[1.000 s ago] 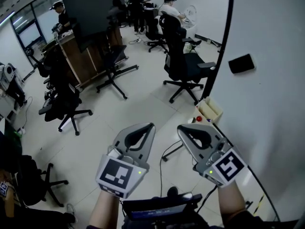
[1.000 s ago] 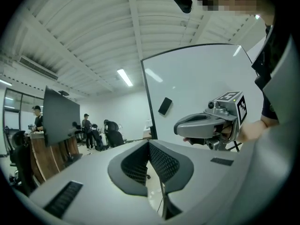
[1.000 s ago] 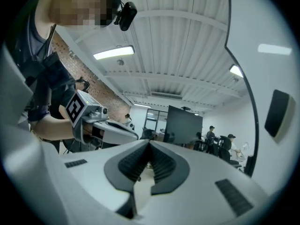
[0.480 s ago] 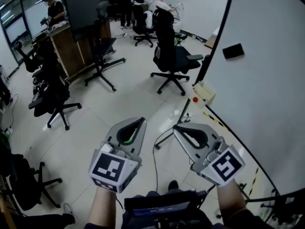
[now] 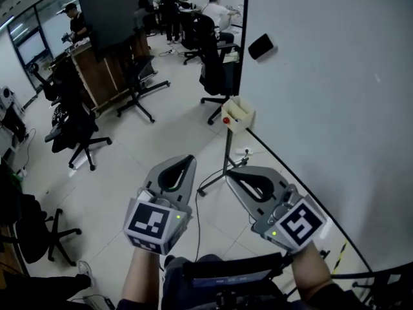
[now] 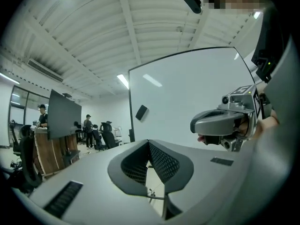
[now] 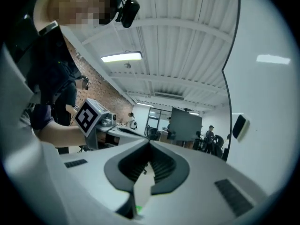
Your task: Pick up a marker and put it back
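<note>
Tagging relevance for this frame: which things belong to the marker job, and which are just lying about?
Job: beige holder box at the whiteboard edge; red-tipped item on it, probably a marker; left gripper and right gripper, both shut, empty.
Lying about: black eraser, office chairs, wooden counter, dark screen.

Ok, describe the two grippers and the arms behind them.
The left gripper and right gripper match: pale grey wedge shells with a dark, ribbed teardrop cut-out. Each carries a cube with black-and-white square markers and a green light. The forearms are unsleeved.
</note>
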A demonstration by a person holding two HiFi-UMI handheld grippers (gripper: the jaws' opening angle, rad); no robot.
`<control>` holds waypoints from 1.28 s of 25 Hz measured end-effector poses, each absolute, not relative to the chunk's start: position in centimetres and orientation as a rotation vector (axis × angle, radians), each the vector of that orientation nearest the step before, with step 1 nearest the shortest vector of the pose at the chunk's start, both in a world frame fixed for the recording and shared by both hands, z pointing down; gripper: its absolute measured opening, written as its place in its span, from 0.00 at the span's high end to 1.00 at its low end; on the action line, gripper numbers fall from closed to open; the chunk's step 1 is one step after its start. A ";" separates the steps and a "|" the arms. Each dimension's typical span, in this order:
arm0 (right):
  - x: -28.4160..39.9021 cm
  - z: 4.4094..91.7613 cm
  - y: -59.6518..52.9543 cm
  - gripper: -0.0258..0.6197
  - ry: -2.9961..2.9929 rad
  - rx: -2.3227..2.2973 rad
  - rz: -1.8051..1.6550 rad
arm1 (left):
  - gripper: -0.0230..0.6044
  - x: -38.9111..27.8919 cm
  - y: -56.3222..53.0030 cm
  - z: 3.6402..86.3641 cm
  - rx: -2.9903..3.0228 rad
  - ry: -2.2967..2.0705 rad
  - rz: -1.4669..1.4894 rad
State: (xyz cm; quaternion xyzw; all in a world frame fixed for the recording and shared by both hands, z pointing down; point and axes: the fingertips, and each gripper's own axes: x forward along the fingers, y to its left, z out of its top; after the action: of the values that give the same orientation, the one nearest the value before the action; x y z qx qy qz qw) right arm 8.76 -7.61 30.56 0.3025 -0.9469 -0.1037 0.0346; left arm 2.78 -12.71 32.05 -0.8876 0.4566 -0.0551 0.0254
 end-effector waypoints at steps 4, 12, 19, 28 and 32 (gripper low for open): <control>13.0 30.9 -4.7 0.93 -2.954 0.862 -0.225 | 0.96 7.7 -9.7 31.9 -2.726 1.430 -0.226; 14.7 32.3 -2.4 0.93 -3.005 0.783 -0.140 | 0.96 8.7 -5.6 32.3 -2.686 1.532 -0.330; 13.8 34.5 -0.4 0.93 -2.962 0.758 -0.117 | 0.96 7.5 -3.4 33.8 -2.706 1.559 -0.316; 8.6 35.5 3.4 0.94 -2.892 0.732 -0.170 | 0.96 1.8 1.3 35.3 -2.730 1.628 -0.210; 6.5 35.0 7.0 0.94 -2.877 0.741 -0.217 | 0.96 -0.8 5.1 35.1 -2.729 1.640 -0.150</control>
State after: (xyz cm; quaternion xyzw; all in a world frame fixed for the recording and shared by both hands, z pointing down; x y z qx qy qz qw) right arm 6.52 7.01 35.00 0.2480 -0.9626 -0.0728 0.0814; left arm -0.81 5.07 35.08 -0.8559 0.5144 -0.0470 -0.0227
